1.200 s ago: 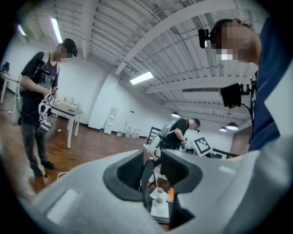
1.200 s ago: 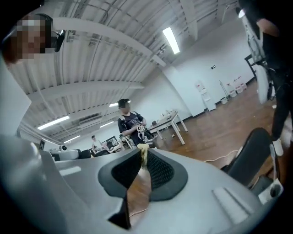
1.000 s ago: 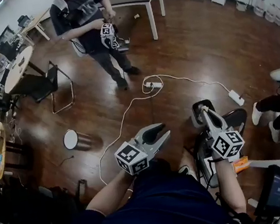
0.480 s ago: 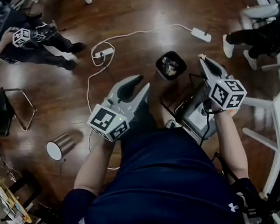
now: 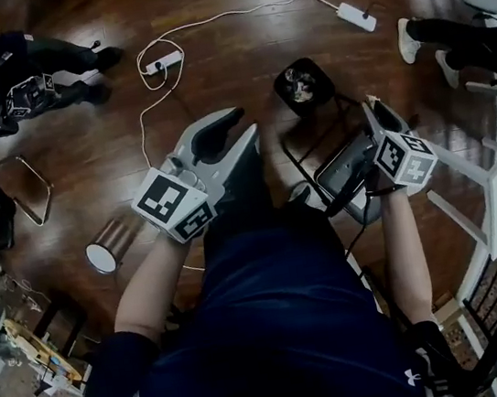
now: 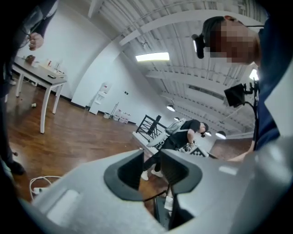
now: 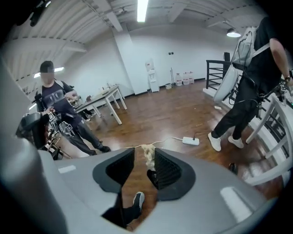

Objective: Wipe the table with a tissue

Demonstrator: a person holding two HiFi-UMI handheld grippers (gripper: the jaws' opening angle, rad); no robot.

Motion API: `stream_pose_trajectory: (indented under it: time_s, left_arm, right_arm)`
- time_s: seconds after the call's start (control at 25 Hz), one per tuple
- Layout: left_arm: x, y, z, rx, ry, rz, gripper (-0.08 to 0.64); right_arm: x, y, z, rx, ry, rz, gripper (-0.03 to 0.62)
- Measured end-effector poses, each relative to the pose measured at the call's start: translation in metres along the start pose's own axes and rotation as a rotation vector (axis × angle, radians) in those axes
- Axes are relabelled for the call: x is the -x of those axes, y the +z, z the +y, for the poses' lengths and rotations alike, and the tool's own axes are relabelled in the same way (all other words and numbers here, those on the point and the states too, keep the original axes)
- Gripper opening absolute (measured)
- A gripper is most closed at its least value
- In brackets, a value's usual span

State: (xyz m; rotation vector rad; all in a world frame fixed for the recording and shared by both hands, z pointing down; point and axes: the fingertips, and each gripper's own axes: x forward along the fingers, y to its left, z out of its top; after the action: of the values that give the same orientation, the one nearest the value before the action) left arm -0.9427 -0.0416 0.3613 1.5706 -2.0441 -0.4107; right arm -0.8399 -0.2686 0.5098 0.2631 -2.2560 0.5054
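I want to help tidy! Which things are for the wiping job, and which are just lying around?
For the job: tissue between the right gripper's jaws, which have just been opening; black bin, probably, with crumpled tissue inside.
Lying about: power strip, white cable, metal can on its side.

Navy tee (image 5: 286,326), grey grippers (image 5: 241,120) (image 5: 371,103) w/ marker cubes (image 5: 173,204).

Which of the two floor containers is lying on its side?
The silver cylinder at head view's left; the black bin ahead stands upright, mouth up.
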Motion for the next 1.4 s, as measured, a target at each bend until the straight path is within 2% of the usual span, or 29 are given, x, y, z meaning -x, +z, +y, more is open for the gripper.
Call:
stream_pose_trajectory:
  time_s: [0.04, 0.12, 0.24, 0.4, 0.6, 0.84, 0.96, 1.08, 1.16, 1.28, 1.4]
  left_arm:
    - [0.002, 0.001, 0.005, 0.009, 0.005, 0.000, 0.111]
    - [0.007, -0.001, 0.015, 0.036, 0.020, 0.008, 0.110]
    - [0.006, -0.007, 0.032, 0.070, 0.032, 0.026, 0.110]
    - [-0.003, -0.010, 0.037, 0.075, 0.012, 0.048, 0.110]
    - [-0.022, -0.005, 0.021, 0.034, -0.084, 0.085, 0.109]
    - [-0.060, -0.011, -0.019, -0.046, -0.252, 0.155, 0.110]
    - [-0.081, -0.023, -0.053, -0.087, -0.340, 0.195, 0.110]
    - [-0.097, -0.040, -0.103, -0.136, -0.418, 0.227, 0.109]
    - [-0.100, -0.053, -0.139, -0.167, -0.439, 0.232, 0.109]
    - [-0.097, -0.076, -0.189, -0.207, -0.430, 0.234, 0.109]
    - [-0.096, -0.101, -0.235, -0.221, -0.397, 0.227, 0.107]
  right_arm:
    - [-0.006, -0.005, -0.002, -0.013, -0.010, 0.017, 0.155]
    - [-0.014, -0.011, -0.003, -0.036, -0.021, 0.044, 0.169]
    - [-0.024, -0.008, -0.003, -0.063, -0.026, 0.055, 0.159]
    - [-0.013, 0.006, -0.005, -0.099, -0.036, -0.003, 0.125]
    - [0.027, 0.030, -0.007, -0.149, -0.056, -0.143, 0.086]
    - [0.103, 0.036, -0.048, -0.253, -0.187, -0.337, 0.067]
    - [0.154, 0.010, -0.085, -0.320, -0.283, -0.400, 0.067]
    - [0.217, -0.042, -0.132, -0.385, -0.396, -0.447, 0.066]
    - [0.256, -0.080, -0.164, -0.425, -0.444, -0.468, 0.066]
    - [0.302, -0.128, -0.202, -0.469, -0.469, -0.504, 0.064]
    - [0.326, -0.159, -0.221, -0.469, -0.412, -0.533, 0.046]
